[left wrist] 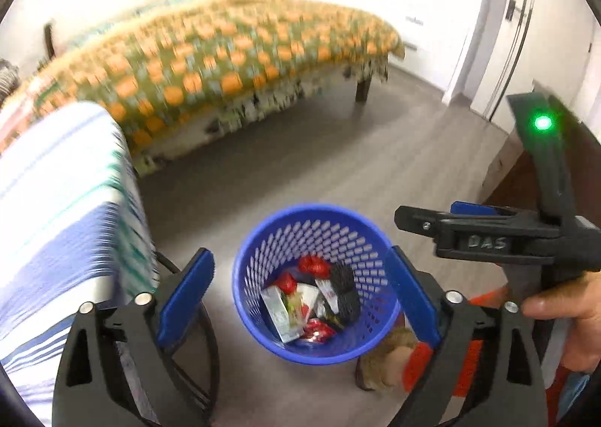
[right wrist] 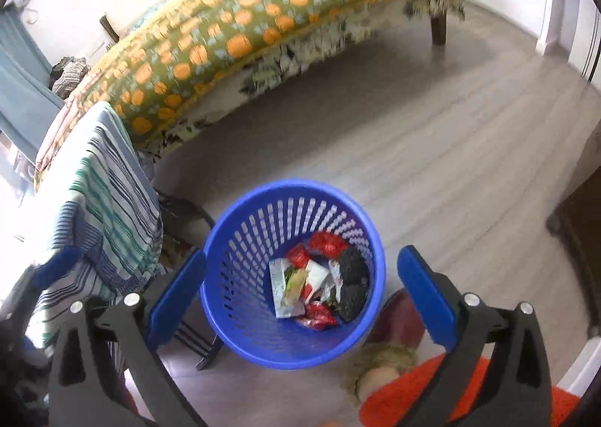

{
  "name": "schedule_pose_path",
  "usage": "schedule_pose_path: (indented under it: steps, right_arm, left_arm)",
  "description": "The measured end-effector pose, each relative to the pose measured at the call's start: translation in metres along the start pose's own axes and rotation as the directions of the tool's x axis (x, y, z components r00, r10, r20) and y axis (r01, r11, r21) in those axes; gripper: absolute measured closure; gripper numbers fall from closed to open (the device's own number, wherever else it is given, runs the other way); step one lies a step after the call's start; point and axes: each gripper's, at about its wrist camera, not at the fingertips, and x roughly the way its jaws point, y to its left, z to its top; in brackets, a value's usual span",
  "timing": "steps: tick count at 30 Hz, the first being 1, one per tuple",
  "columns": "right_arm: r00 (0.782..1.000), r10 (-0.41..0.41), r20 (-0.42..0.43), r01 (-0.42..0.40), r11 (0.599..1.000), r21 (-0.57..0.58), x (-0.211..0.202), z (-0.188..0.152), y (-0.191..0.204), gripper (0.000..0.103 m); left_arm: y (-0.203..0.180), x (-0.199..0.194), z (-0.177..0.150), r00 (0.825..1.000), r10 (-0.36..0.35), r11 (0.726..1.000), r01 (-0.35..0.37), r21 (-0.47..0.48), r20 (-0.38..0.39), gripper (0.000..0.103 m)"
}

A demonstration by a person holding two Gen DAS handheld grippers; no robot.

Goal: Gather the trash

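A blue perforated bin [left wrist: 315,209] stands on the grey floor and shows in both wrist views [right wrist: 293,187]. Inside lies the trash [left wrist: 311,299]: red wrappers, white packets and two black scrubby pieces [right wrist: 319,288]. My left gripper [left wrist: 300,253] hangs over the bin, open, with nothing between its blue pads. My right gripper [right wrist: 302,253] is also above the bin, open and empty. In the left wrist view the right gripper's black frame [left wrist: 488,235] juts in from the right with a green light on, held by a hand [left wrist: 563,306].
A bed [right wrist: 263,21] with an orange and green cover fills the back. A striped cloth [right wrist: 101,209] drapes over a chair left of the bin. An orange fuzzy thing [right wrist: 394,397] and a brownish tuft [left wrist: 387,363] lie beside the bin. Dark furniture [right wrist: 578,224] stands at the right.
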Motion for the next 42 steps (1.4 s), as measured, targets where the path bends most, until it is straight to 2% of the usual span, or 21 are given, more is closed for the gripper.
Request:
schedule_pose_path:
  steps: [3,6,7,8,10,13,16,18,20,24,30,42]
  right_arm:
    - [0.997,-0.052,0.064,0.053,0.998,-0.019,-0.027,-0.005,0.009,0.004]
    - [0.967,-0.133,0.218,0.148,0.987,-0.054,-0.073,-0.018,0.023,0.004]
    - [0.957,-0.142,0.253,0.16,0.986,-0.053,-0.083,-0.022,0.026,0.004]
    - [0.944,-0.134,0.302,0.154,0.987,-0.046,-0.098,-0.026,0.029,0.004]
    - [0.938,-0.083,0.336,0.094,0.995,-0.018,-0.117,-0.032,0.028,0.004]
    - [0.942,-0.052,0.331,0.061,0.998,-0.018,-0.127,-0.035,0.025,0.004]
    - [0.95,-0.09,0.299,0.093,0.996,0.005,-0.13,-0.038,0.025,0.005]
    - [0.952,-0.105,0.289,0.11,0.994,0.001,-0.132,-0.043,0.029,0.005]
    - [0.951,-0.109,0.291,0.115,0.993,-0.006,-0.134,-0.05,0.034,0.005]
    - [0.966,-0.129,0.224,0.141,0.989,-0.04,-0.126,-0.059,0.042,0.005]
    - [0.979,-0.148,0.144,0.156,0.987,-0.045,-0.115,-0.07,0.045,0.005]
    - [0.987,-0.143,0.078,0.149,0.985,-0.087,-0.107,-0.084,0.056,0.005]
  left_arm:
    - [-0.004,-0.034,-0.003,0.996,0.041,0.999,-0.043,0.018,0.085,0.005]
    - [-0.009,-0.064,-0.013,0.989,0.055,0.997,-0.063,0.053,0.135,0.005]
    - [-0.01,-0.073,-0.015,0.983,0.084,0.994,-0.095,0.062,0.16,0.005]
    - [-0.011,-0.079,-0.017,0.978,0.107,0.991,-0.121,0.066,0.178,0.005]
    - [-0.009,-0.09,-0.02,0.97,0.141,0.988,-0.152,0.039,0.197,0.005]
    - [-0.001,-0.096,-0.019,0.979,0.125,0.992,-0.121,-0.037,0.162,0.005]
    - [0.008,-0.096,-0.019,0.99,0.092,0.993,-0.083,-0.079,0.109,0.005]
    - [0.011,-0.095,-0.021,0.991,0.109,0.991,-0.101,-0.091,0.084,0.005]
    - [0.011,-0.093,-0.022,0.991,0.125,0.99,-0.12,-0.08,0.058,0.005]
    - [0.011,-0.081,-0.025,0.992,0.126,0.989,-0.126,-0.079,-0.009,0.005]
    - [0.014,-0.066,-0.029,0.988,0.126,0.988,-0.132,-0.077,-0.084,0.005]
    - [0.012,-0.056,-0.034,0.982,0.142,0.985,-0.153,-0.078,-0.128,0.005]
